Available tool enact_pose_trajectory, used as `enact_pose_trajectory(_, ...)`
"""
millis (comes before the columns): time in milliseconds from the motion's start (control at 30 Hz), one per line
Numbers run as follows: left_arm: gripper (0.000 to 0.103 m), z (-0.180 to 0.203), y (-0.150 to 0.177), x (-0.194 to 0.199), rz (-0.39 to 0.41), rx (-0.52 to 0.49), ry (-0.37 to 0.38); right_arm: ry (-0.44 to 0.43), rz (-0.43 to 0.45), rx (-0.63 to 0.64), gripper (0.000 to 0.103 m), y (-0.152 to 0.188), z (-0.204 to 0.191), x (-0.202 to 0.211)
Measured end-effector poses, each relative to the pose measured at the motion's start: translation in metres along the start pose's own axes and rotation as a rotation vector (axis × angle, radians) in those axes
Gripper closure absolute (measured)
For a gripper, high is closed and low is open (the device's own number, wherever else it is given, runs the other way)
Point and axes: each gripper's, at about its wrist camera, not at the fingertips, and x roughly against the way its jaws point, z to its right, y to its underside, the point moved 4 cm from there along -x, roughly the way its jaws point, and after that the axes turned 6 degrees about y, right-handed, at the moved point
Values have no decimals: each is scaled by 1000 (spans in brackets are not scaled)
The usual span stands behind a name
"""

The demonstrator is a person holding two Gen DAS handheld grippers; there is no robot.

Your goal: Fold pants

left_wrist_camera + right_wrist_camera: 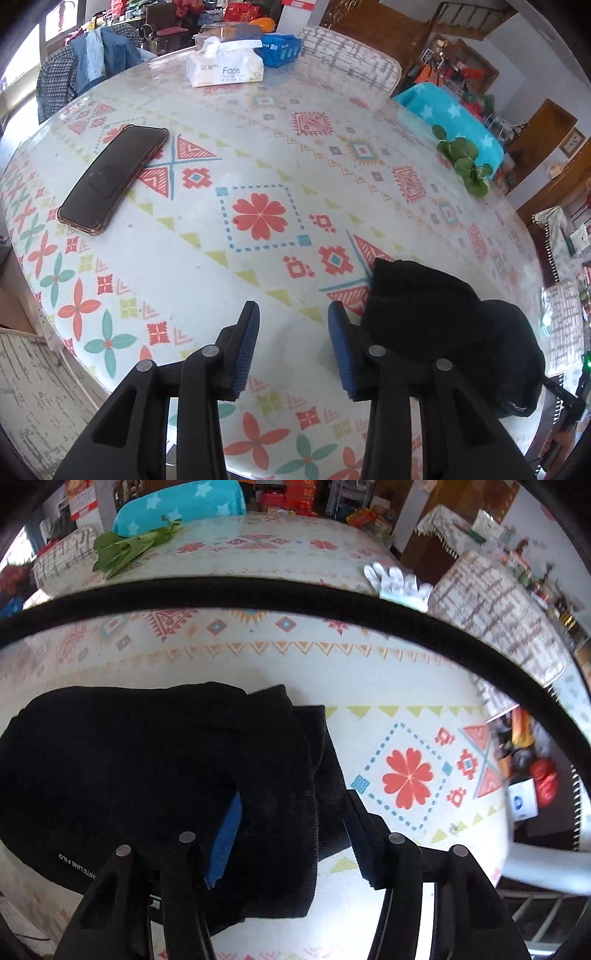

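Observation:
The black pants (436,325) lie folded into a thick bundle on the patterned tablecloth (258,155), at the right of the left wrist view. My left gripper (293,314) is open and empty, just left of the bundle. In the right wrist view the pants (147,760) fill the left half, with small white lettering near the bottom edge. My right gripper (291,801) is open with its jaws astride the bundle's right folded edge, cloth lying between the blue pad (227,838) and the other finger.
A black phone (114,177) lies at the left. A tissue pack (225,66) and blue pack (280,48) sit at the far edge. Green leaves (465,162) and a teal star towel (450,114) are right. White gloves (399,581) lie far off. A black cable (295,594) crosses the view.

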Motion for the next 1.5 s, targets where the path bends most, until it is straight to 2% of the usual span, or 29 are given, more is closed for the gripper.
enact_pose_trajectory(67, 64, 8, 7, -2, -4, -6, 37, -2, 68, 63, 41, -9, -18, 29)
enact_pose_trajectory(133, 61, 17, 17, -11, -24, -11, 80, -118, 116, 113, 41, -22, -49, 60)
enact_pose_trajectory(200, 61, 24, 27, -25, -54, -13, 97, -344, 128, 185, 41, -35, -98, 87)
enact_pose_trajectory(300, 61, 28, 39, -38, -82, 20, 136, -678, 65, 352, 41, -43, -196, 112)
enact_pose_trajectory(400, 61, 27, 45, -39, -84, 49, 177, -823, 7, 522, 41, -40, -288, 122)
enact_pose_trajectory(533, 59, 21, 44, -42, -78, 89, 199, -809, 11, 723, 41, -34, -388, 123)
enact_pose_trajectory(667, 59, 18, 36, -45, -64, 128, 223, -762, -25, 825, 41, -26, -431, 109)
enact_pose_trajectory(767, 59, 22, 35, -44, -53, 105, 234, -841, -124, 853, 41, -4, -426, 107)
enact_pose_trajectory(900, 59, 26, 44, -47, -60, 82, 271, -884, -215, 851, 41, 16, -397, 97)
enact_pose_trajectory(1067, 59, 37, 42, -54, -74, 77, 319, -973, -286, 757, 41, 3, -378, 86)
enact_pose_trajectory(1133, 68, 41, 41, -57, -85, 69, 332, -994, -267, 689, 41, -13, -378, 87)
enact_pose_trajectory(1167, 82, 44, 41, -58, -88, 62, 326, -988, -245, 670, 41, -21, -378, 88)
enact_pose_trajectory(1200, 84, 45, 40, -58, -88, 53, 318, -967, -216, 667, 41, -27, -382, 89)
enact_pose_trajectory(1300, 88, 49, 40, -50, -78, 25, 307, -940, -172, 704, 41, -33, -399, 94)
enact_pose_trajectory(1400, 88, 55, 43, -39, -70, 1, 307, -931, -182, 794, 41, -26, -421, 96)
enact_pose_trajectory(1500, 88, 64, 49, -28, -60, -34, 304, -880, -192, 886, 41, -14, -438, 92)
